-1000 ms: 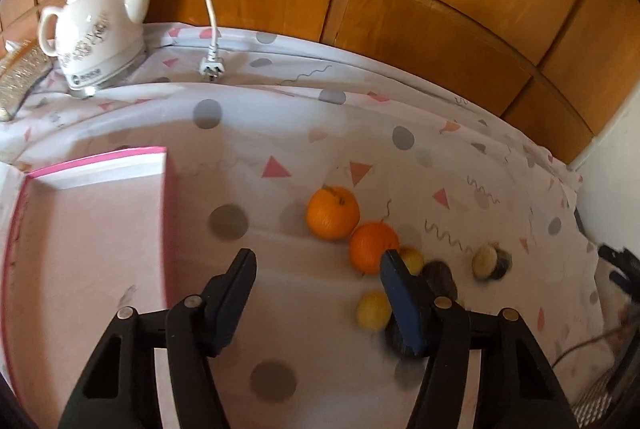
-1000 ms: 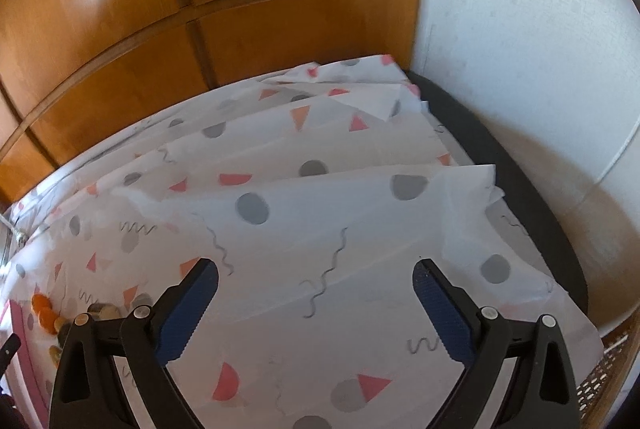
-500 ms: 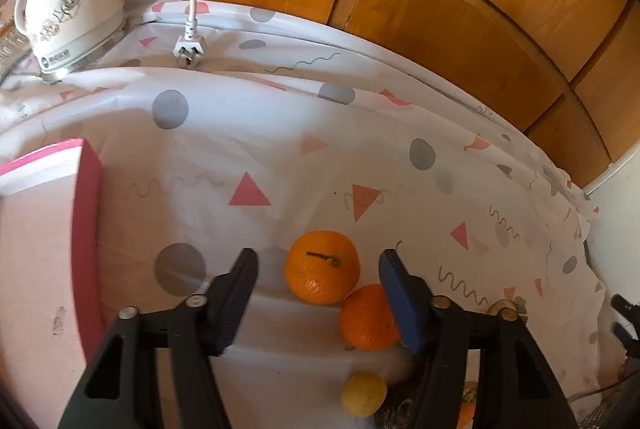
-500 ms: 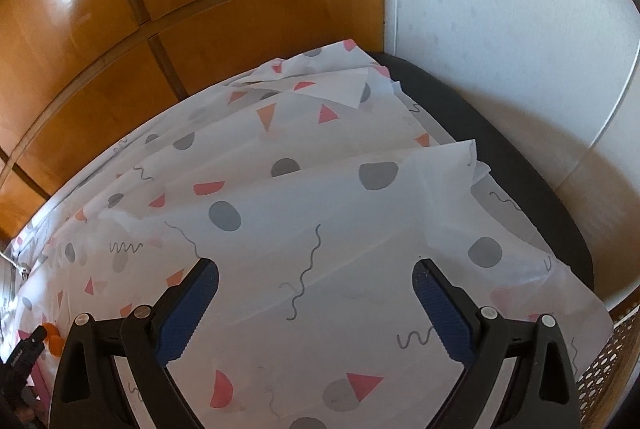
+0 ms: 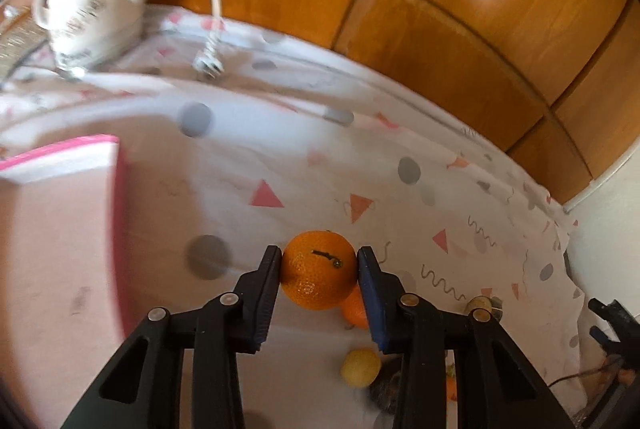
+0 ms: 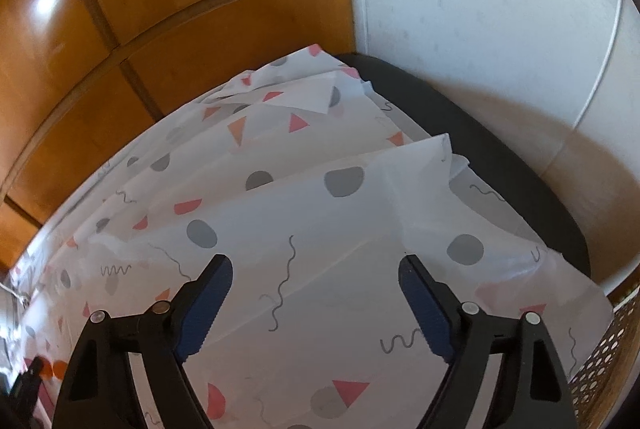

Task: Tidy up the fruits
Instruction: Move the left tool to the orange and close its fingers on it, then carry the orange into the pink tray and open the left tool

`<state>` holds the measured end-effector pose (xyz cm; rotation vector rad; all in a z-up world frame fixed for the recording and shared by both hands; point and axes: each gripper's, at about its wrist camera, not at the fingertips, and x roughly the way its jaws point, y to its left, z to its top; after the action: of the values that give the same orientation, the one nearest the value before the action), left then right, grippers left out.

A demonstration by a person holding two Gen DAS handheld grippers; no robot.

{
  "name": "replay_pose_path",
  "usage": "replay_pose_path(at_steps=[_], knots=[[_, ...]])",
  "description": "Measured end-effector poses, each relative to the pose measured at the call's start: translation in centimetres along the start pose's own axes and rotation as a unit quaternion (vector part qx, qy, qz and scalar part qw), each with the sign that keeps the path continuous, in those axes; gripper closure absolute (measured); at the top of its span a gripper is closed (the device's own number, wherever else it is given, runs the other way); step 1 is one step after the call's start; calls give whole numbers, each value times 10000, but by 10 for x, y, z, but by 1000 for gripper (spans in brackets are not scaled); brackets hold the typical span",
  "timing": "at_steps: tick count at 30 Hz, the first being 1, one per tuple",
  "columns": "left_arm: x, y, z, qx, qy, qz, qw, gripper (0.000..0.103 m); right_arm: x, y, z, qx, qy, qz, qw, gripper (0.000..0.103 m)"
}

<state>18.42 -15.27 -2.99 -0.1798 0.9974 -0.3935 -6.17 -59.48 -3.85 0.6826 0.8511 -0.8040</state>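
In the left wrist view my left gripper [image 5: 318,261] is shut on an orange [image 5: 318,275] and holds it above the patterned tablecloth [image 5: 280,157]. A second orange [image 5: 354,311] lies just behind and below it. A small yellow fruit [image 5: 360,367] and a dark fruit [image 5: 386,387] lie lower right. Another small fruit [image 5: 480,305] sits further right. A pink-rimmed tray [image 5: 52,229] is at the left. My right gripper [image 6: 314,275] is open and empty over bare cloth [image 6: 320,213] in the right wrist view.
A white electric kettle [image 5: 86,5] with its cord and plug [image 5: 208,67] stands at the back left. Wood panelling [image 5: 440,29] runs along the back. In the right wrist view a white wall [image 6: 500,29], a dark table edge [image 6: 500,165] and a perforated basket [image 6: 600,361] are at the right.
My left gripper closed on the nearer orange and lifted it off the cloth. The view swung back so the tray and kettle show more. My right gripper stayed open and drifted slightly.
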Motion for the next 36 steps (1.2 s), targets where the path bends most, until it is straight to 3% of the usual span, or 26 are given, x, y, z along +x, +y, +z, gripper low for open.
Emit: replay_pose_path(at_steps=[8, 16, 21, 27, 36], knots=[[-75, 50, -11, -159, -621, 542, 9965, 64, 1, 16, -4, -403, 116, 203, 9989, 16], [-107, 124, -45, -454, -603, 1163, 9903, 64, -1, 28, -9, -727, 157, 240, 9969, 20], [-110, 140, -71, -510, -506, 1365, 9880, 63, -1, 40, -11, -997, 244, 502, 9934, 22], [-108, 144, -89, -546, -393, 1368, 9883, 63, -2, 75, -30, -1820, 367, 944, 9781, 27], [-118, 141, -96, -400, -542, 1417, 9876, 60, -9, 116, -63, -2820, 445, 1382, 9484, 37]])
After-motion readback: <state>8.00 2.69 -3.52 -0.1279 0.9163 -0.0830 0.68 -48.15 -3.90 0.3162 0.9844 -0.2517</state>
